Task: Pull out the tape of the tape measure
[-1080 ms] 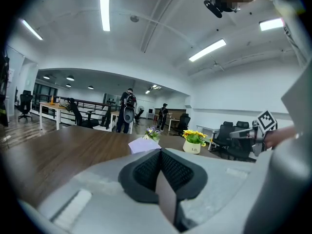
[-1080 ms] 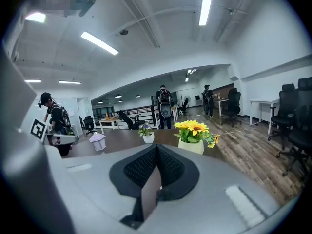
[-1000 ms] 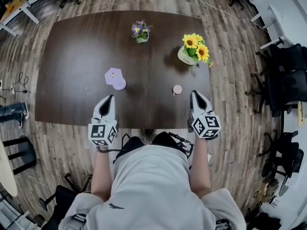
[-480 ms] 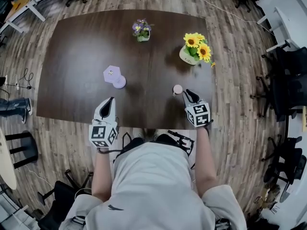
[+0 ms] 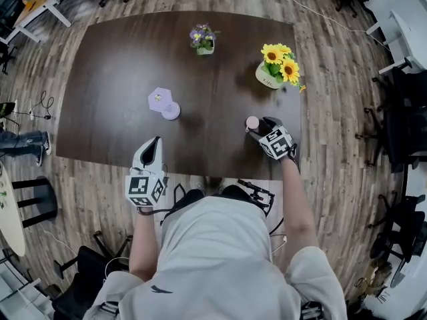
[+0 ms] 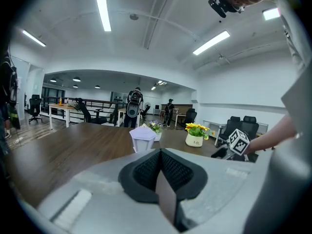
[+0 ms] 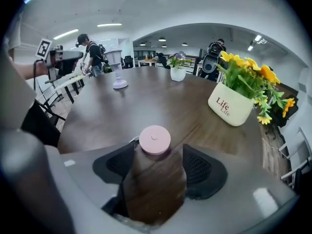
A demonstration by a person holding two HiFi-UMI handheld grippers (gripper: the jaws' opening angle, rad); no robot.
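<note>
Hand-held gripper (image 6: 159, 159) jaws together, pale ornament (image 6: 142, 138), sunflower pot (image 6: 196, 136) beyond

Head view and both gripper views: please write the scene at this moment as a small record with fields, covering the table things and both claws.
Surface: dark brown wooden table
Task object: small round pink tape measure, flat on the table, no tape seen pulled out
Right claw: open, jaws have just been opening; tape measure at the mouth of the gap, pads not pressing it
Left claw: shut, nothing between the jaws, over the table's near edge
Other things: white pot of yellow sunflowers; small pot of purple flowers; lilac lantern-shaped ornament
</note>
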